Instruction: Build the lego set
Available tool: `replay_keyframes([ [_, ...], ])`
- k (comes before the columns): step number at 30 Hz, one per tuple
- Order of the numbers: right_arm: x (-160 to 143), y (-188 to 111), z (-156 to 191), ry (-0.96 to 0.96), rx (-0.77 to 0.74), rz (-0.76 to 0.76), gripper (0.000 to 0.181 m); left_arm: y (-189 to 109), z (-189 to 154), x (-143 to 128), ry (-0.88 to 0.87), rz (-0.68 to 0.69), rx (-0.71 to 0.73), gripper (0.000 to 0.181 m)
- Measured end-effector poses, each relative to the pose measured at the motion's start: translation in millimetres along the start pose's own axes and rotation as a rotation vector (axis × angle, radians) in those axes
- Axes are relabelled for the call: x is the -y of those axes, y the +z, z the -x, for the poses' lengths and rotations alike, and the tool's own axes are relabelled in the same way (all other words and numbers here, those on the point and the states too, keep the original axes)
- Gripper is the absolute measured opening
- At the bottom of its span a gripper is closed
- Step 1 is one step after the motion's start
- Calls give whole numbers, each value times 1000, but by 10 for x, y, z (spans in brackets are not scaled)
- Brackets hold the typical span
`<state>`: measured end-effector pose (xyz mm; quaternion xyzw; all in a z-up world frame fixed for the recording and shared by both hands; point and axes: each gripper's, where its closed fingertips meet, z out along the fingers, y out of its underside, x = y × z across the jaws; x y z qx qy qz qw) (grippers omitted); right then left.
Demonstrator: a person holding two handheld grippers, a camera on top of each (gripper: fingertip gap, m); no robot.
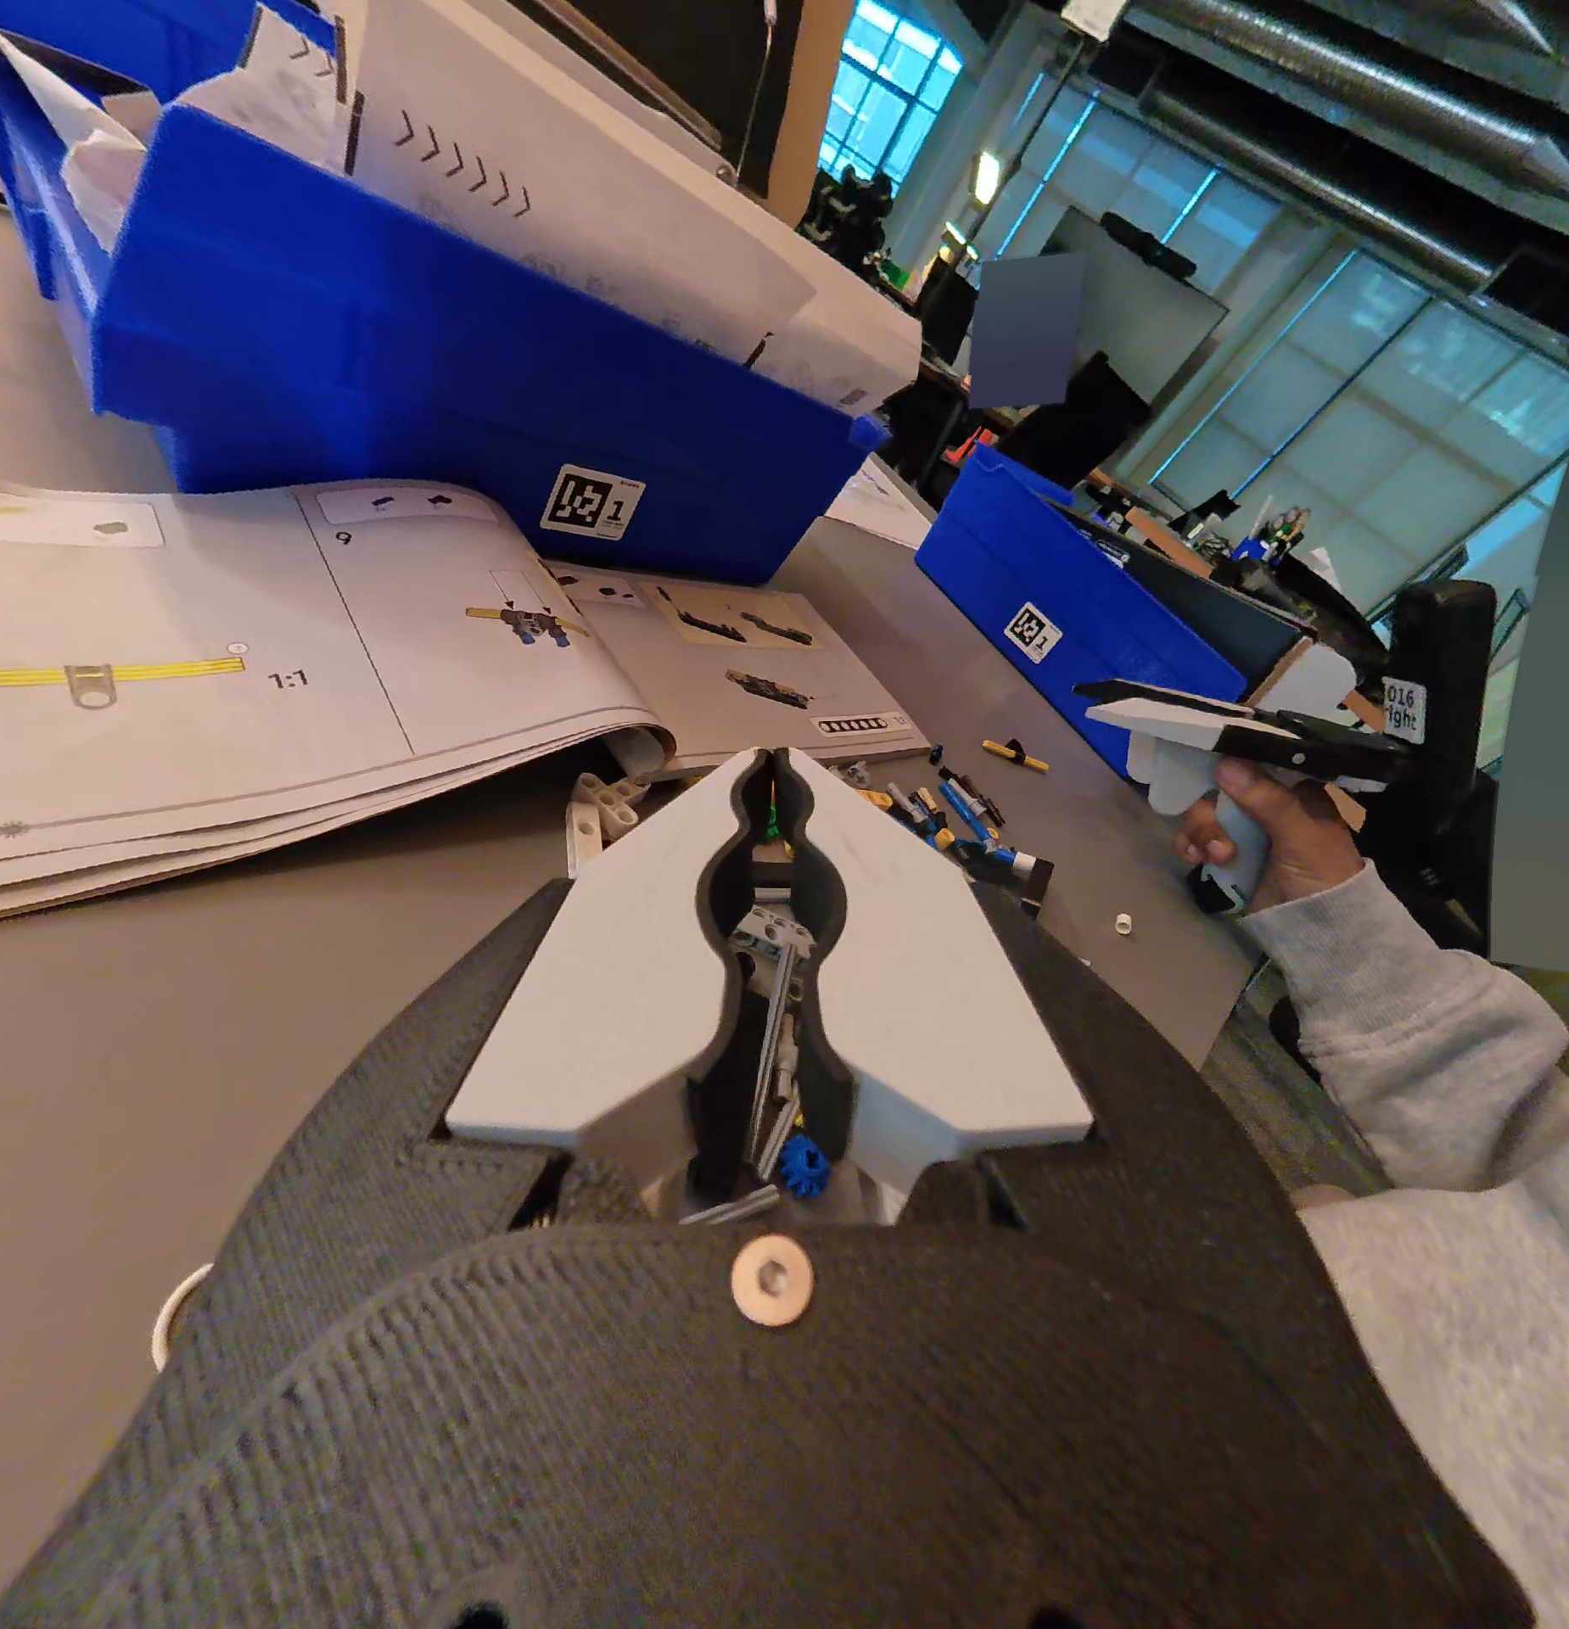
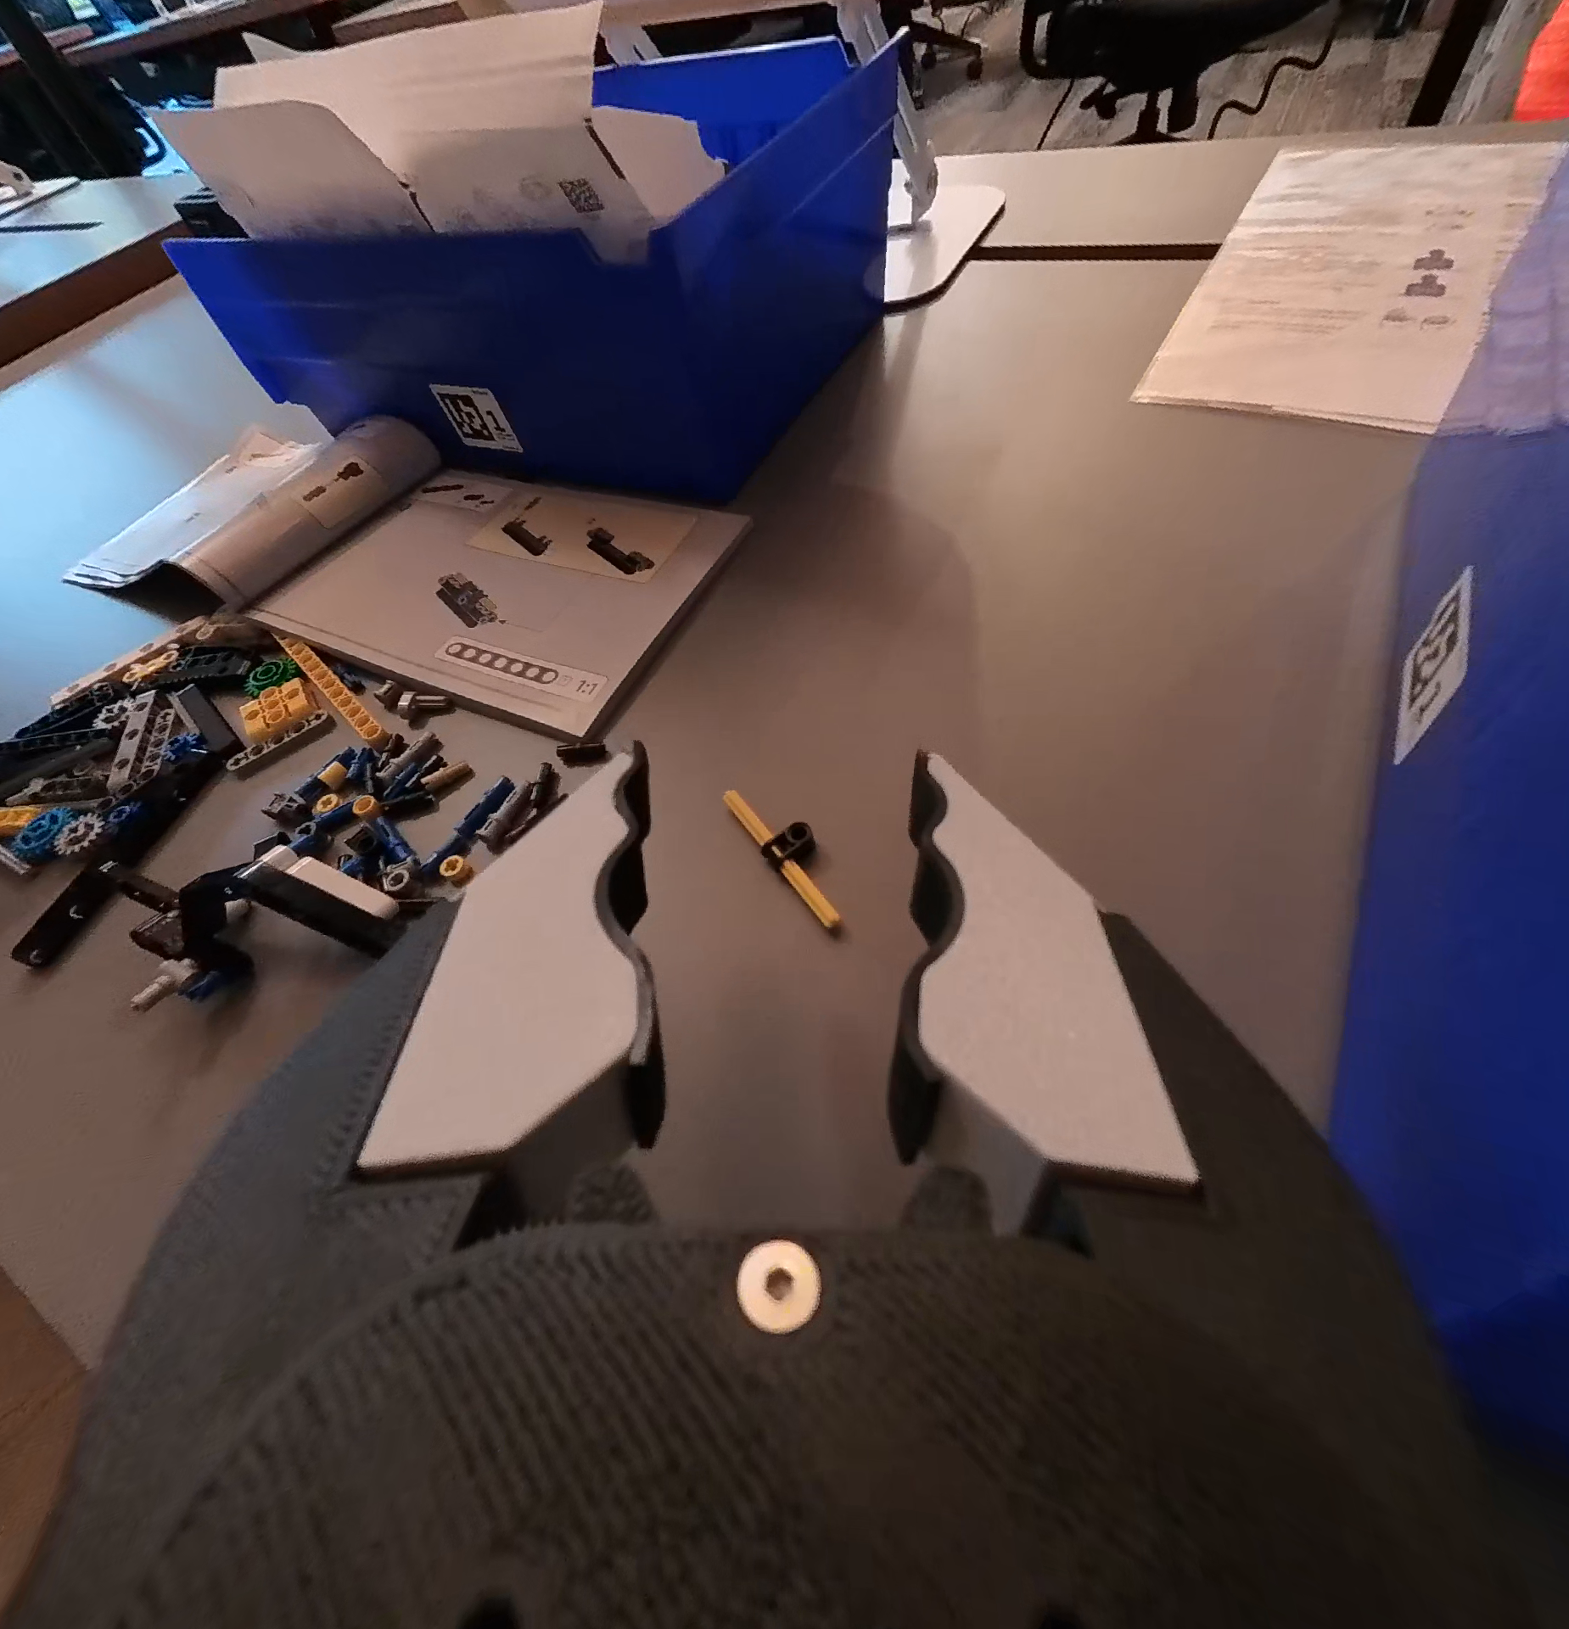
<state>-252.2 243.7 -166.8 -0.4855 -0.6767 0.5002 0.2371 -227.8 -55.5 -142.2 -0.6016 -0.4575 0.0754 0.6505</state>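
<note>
My left gripper [image 1: 772,758] is shut, its fingertips meeting just above the pile of loose Lego parts [image 1: 948,820]. A grey beam [image 1: 767,934], a grey axle and a blue gear [image 1: 803,1164] show through the gaps between its fingers; I cannot tell whether any is gripped. My right gripper [image 2: 779,760] is open and empty, low over the table. A yellow axle with a black connector [image 2: 785,851] lies on the table just ahead, between its fingers. The axle also shows in the left wrist view [image 1: 1014,755], below the right gripper [image 1: 1107,701].
The open instruction booklet [image 2: 516,608] lies beside the parts pile [image 2: 190,776]. A blue bin with paper bags [image 2: 534,308] stands behind it, another blue bin [image 2: 1486,793] at the right. A printed sheet [image 2: 1345,291] lies far right. A person's hand and grey sleeve [image 1: 1345,952] hold the right gripper. The left gripper's tips are roughly 30 cm from the right gripper's.
</note>
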Motion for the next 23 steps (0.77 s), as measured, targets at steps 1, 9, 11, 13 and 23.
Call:
replay_keyframes([
  [1,-4,4,-4,0,-3,3,58,0,3,0,-1,0,1,0],
  [9,-39,33,-9,-3,-9,31,53,-4,59,7,-49,-5,5,0],
  [11,-48,41,-8,-2,-8,38,52,-6,56,9,-47,-6,4,0],
  [13,-55,47,-10,-2,-9,43,51,-4,48,7,-39,-4,5,0],
  [23,-78,72,15,0,13,62,43,-1,77,4,-56,-3,14,0],
])
